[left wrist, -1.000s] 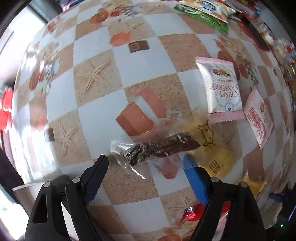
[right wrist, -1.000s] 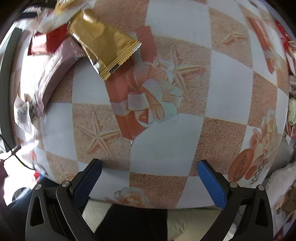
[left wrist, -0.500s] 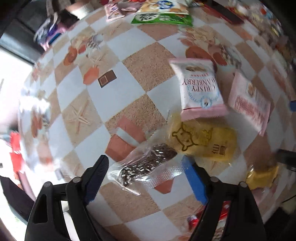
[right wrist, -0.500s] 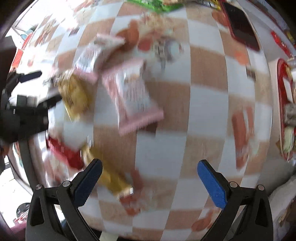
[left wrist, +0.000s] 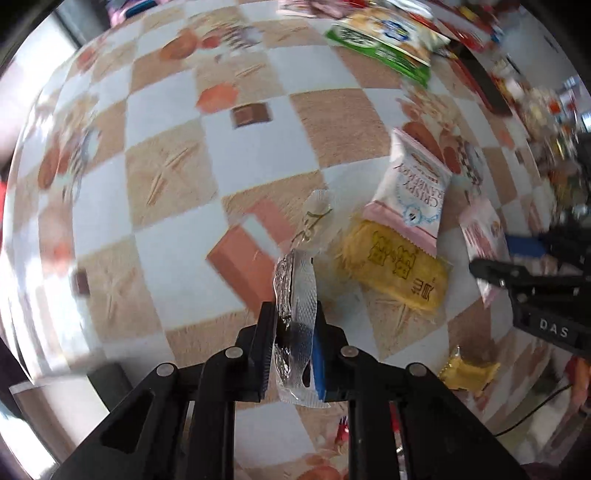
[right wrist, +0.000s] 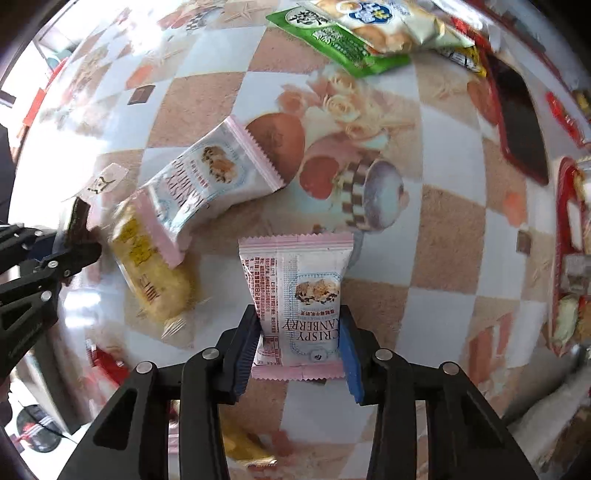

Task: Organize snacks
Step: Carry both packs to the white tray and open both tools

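Observation:
My left gripper (left wrist: 293,350) is shut on a clear packet of dark snack (left wrist: 295,295), held edge-on above the checkered tablecloth. My right gripper (right wrist: 299,350) is shut on a pink Crispy Cranberry packet (right wrist: 299,291). A second pink Crispy Cranberry packet (left wrist: 410,195) and a yellow packet (left wrist: 399,269) lie just right of the left gripper; both also show in the right wrist view, the pink packet (right wrist: 210,181) partly over the yellow packet (right wrist: 147,269). The left gripper shows at the left edge of the right wrist view (right wrist: 70,243).
A green and white snack bag (left wrist: 384,40) lies at the far side, also seen from the right wrist (right wrist: 354,33). A small gold packet (left wrist: 469,373) lies near the right. A dark tray (right wrist: 521,125) and a red tray (right wrist: 570,243) stand at the right.
My left gripper has closed on the clear dark-snack packet and lifted it upright. My right gripper has swung in and closed on the pink cranberry packet.

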